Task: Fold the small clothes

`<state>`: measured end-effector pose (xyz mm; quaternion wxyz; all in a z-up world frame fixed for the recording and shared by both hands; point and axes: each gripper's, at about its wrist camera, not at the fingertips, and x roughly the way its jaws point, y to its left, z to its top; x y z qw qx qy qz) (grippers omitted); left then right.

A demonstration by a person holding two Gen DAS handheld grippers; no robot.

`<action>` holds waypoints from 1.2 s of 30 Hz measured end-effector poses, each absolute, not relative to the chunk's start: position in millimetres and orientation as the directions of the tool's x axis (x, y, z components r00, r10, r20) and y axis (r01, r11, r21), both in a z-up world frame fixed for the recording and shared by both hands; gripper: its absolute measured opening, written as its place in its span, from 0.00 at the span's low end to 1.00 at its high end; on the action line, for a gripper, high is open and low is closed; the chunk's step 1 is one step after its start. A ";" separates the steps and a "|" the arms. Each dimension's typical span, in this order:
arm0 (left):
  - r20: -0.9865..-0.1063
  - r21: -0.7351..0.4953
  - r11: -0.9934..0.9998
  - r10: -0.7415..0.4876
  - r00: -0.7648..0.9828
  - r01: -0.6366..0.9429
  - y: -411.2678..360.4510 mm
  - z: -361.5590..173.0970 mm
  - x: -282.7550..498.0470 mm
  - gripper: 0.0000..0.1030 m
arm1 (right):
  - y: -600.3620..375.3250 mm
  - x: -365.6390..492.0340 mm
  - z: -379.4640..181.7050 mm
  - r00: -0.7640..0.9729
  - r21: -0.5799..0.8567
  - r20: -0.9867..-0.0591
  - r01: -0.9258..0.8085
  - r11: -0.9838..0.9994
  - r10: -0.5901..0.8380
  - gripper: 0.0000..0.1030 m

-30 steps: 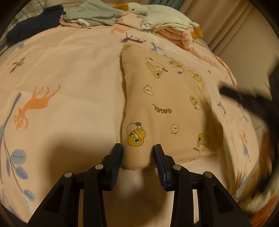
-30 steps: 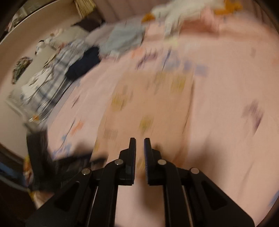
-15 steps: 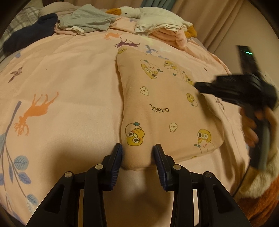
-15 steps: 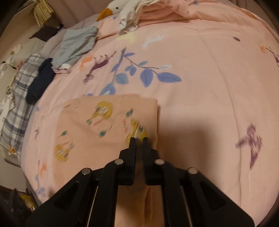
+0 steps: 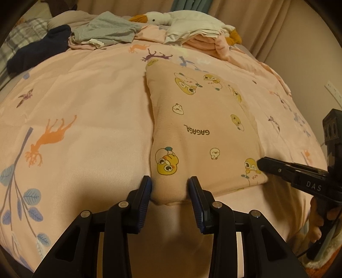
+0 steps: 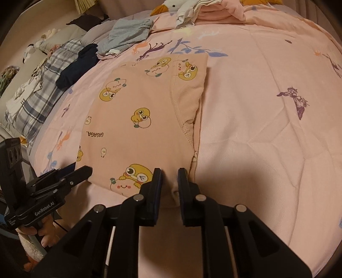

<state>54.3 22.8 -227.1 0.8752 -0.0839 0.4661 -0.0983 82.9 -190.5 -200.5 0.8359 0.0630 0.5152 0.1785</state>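
**Soft duck-print garment, both grippers at its near hem**

Garment (image 5: 203, 132): peach knit w/ yellow duck prints + "GAGAGA" text, lying flat, already folded to a rough rectangle on the pink bedspread (image 5: 85, 111). Sits centre to centre-right of the left wrist frame; centre-left in the right wrist frame (image 6: 136, 119).

Handling, my read: light, limp, no stiffness at all. Will sag and drape once lifted, layers likely to slide apart if only the top one gets pinched. Not fragile, not slippery; knit should grip ok against the ribbed pads. Best hold = the two near corners of the hem, taking all layers together, so the edge stays straight for the next fold. In the right wrist view a seam/opening edge (image 6: 183, 119) shows along the garment's right side, so thickness there is uneven.

Left gripper (image 5: 170, 190): fingers roughly half open, straddling the near left corner, a hump of cloth between them. Pads look close to or just touching the fabric, not clamped.

Right gripper (image 6: 170, 181): gap narrower, fingers astride the near right corner, cloth bunched in between; looks like a light pinch at most, can't tell if fully gripping. It also shows at the right edge of the left wrist frame (image 5: 263, 164), tips on the corner.

Other clothes pile (image 5: 102, 34) + goose plush (image 5: 162, 18) sit at the top of the frame, well apart.
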 end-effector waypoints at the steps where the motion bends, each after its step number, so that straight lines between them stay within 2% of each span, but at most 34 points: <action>1: -0.801 -0.238 0.967 -0.249 0.544 0.092 22.8 -227.2 54.8 0.37 | -189.7 85.5 -202.5 0.413 0.287 -0.836 -0.234 0.929 0.362 0.15; 4: -0.809 -0.243 0.968 -0.242 0.536 0.071 24.7 -226.9 54.7 0.38 | -197.0 80.5 -204.2 0.423 0.307 -0.829 -0.203 0.930 0.366 0.16; 5: -0.817 -0.229 0.972 -0.224 0.532 0.057 24.4 -225.7 51.7 0.38 | -199.7 80.0 -204.7 0.411 0.305 -0.839 -0.187 0.934 0.356 0.23; 6: -0.830 -0.192 0.980 -0.187 0.526 0.045 22.3 -221.0 47.5 0.38 | -201.7 78.4 -203.7 0.398 0.304 -0.849 -0.170 0.937 0.348 0.26; 7: -0.841 -0.160 0.986 -0.159 0.517 0.043 20.4 -217.1 43.7 0.38 | -203.9 76.8 -200.0 0.377 0.281 -0.872 -0.136 0.950 0.312 0.29; 10: -0.868 -0.090 0.996 -0.077 0.491 -0.003 23.9 -199.8 37.9 0.38 | -204.8 73.6 -182.9 0.356 0.197 -0.909 -0.088 0.976 0.216 0.31; 13: -0.794 -0.115 0.992 -0.064 0.605 -0.046 35.8 -157.0 27.0 0.38 | -210.1 68.5 -147.0 0.453 0.180 -0.870 -0.074 0.981 0.194 0.36; 14: -0.762 -0.128 0.991 -0.073 0.644 -0.038 37.7 -142.0 22.4 0.40 | -212.8 66.7 -134.7 0.478 0.199 -0.853 -0.075 0.977 0.210 0.46; 15: -0.727 -0.137 0.990 -0.080 0.682 -0.029 38.4 -125.5 17.1 0.45 | -215.7 65.9 -125.0 0.495 0.223 -0.838 -0.075 0.972 0.231 0.62; 16: -0.695 -0.146 0.989 -0.091 0.713 -0.016 38.4 -110.4 12.1 0.59 | -220.7 64.9 -111.9 0.517 0.267 -0.814 -0.072 0.961 0.265 0.70; 17: -0.650 -0.158 0.987 -0.107 0.753 0.004 38.4 -90.9 5.2 0.68 | -225.4 63.8 -101.4 0.532 0.303 -0.796 -0.065 0.951 0.290 0.83; 18: -0.624 -0.163 0.987 -0.113 0.773 0.013 37.9 -80.2 1.1 0.80 | -228.3 63.0 -92.6 0.540 0.323 -0.786 -0.058 0.945 0.302 0.88; 21: -0.559 -0.160 0.987 -0.119 0.821 0.034 32.0 -49.5 -9.7 0.97 | -233.4 56.7 -65.8 0.564 0.353 -0.762 -0.052 0.934 0.319 0.94; 22: -0.554 -0.161 0.986 -0.118 0.824 0.033 29.9 -44.7 -11.6 0.99 | -234.1 53.5 -57.2 0.575 0.353 -0.753 -0.057 0.934 0.319 0.96; 25: -0.533 -0.223 0.972 -0.181 0.827 0.070 25.4 -34.3 -14.1 0.99 | -229.5 45.2 -41.6 0.590 0.336 -0.745 -0.070 0.939 0.311 0.98; 28: -0.563 -0.259 0.962 -0.226 0.795 0.089 19.4 -32.6 -12.9 0.99 | -230.3 32.6 -28.8 0.599 0.350 -0.725 -0.107 0.931 0.341 0.98; 32: -0.577 -0.197 0.979 -0.153 0.802 0.045 8.9 -35.0 -17.7 0.99 | -233.8 18.8 -20.7 0.621 0.343 -0.699 -0.144 0.928 0.354 0.99; 36: -0.572 -0.200 0.979 -0.136 0.809 0.023 8.4 -39.0 -22.1 0.99 | -237.8 15.2 -24.0 0.632 0.342 -0.697 -0.123 0.931 0.340 0.99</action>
